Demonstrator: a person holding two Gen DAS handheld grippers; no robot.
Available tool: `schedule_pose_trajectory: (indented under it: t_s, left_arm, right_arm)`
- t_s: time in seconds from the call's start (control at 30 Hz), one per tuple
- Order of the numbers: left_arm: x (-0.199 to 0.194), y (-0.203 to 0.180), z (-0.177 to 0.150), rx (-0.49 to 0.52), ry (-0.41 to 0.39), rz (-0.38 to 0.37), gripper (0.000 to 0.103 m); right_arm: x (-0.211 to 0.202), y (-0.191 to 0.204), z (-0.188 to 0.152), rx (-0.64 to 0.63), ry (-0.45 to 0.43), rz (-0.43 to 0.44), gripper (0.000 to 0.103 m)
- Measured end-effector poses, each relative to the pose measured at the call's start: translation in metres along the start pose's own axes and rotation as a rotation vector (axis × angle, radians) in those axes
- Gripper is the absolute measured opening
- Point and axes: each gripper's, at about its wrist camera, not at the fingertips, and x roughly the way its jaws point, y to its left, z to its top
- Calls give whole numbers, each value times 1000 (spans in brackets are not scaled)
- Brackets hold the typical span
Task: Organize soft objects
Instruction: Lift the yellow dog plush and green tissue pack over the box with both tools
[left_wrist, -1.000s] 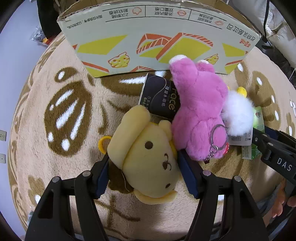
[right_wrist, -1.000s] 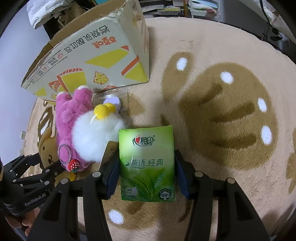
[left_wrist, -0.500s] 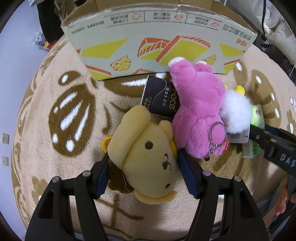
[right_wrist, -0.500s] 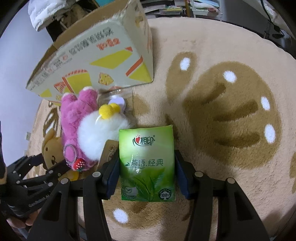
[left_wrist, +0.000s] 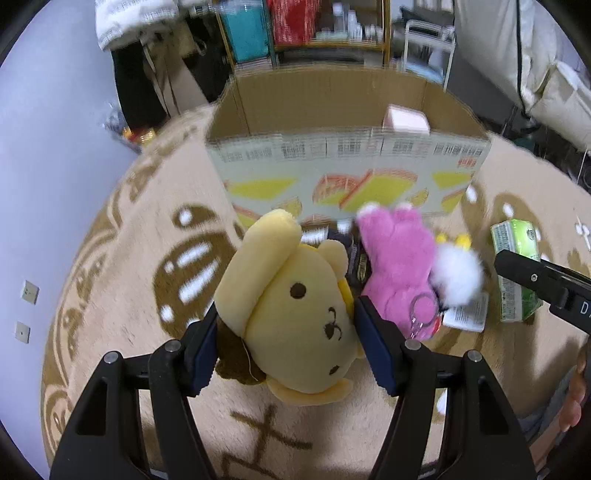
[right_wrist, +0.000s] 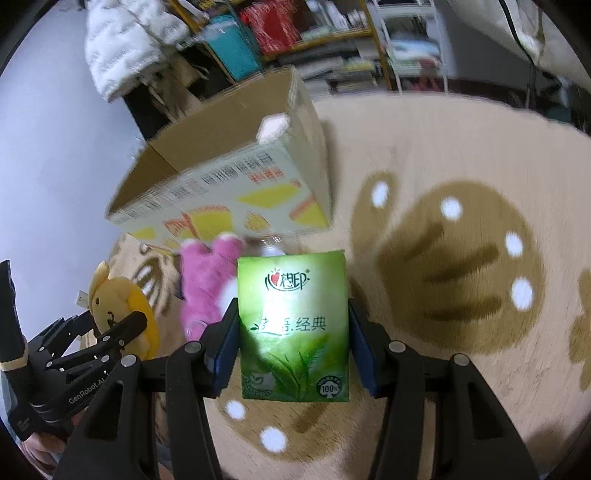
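Observation:
My left gripper is shut on a yellow plush dog, its blue pads squeezing the head from both sides, lifted off the rug. In the right wrist view my right gripper is shut on a green tissue pack, also raised. The left gripper with the yellow dog shows at the lower left there. A pink plush with a white pom-pom lies on the rug in front of the open cardboard box. The green pack appears at right in the left wrist view.
A dark packet lies between the yellow dog and the pink plush. A pink item sits inside the box. The beige rug with brown paw prints spreads right. Shelves and a white jacket stand behind the box.
Both grippers have risen and tilted up with their loads. The yellow dog and green pack have left the rug, and the box's open top and the shelves have come into view.

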Motion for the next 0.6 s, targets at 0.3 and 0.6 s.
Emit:
schedule_pose_trajectory:
  t_s: [0.3,0.6]
  left_arm:
    - [-46,8,11,-12,-257,20,67]
    - [-71,21,27,-54,-407,22,67]
  right_arm:
    - [-29,28,7,-108,-191,69,57]
    - [-44,44,20,-181,-335,89,57]
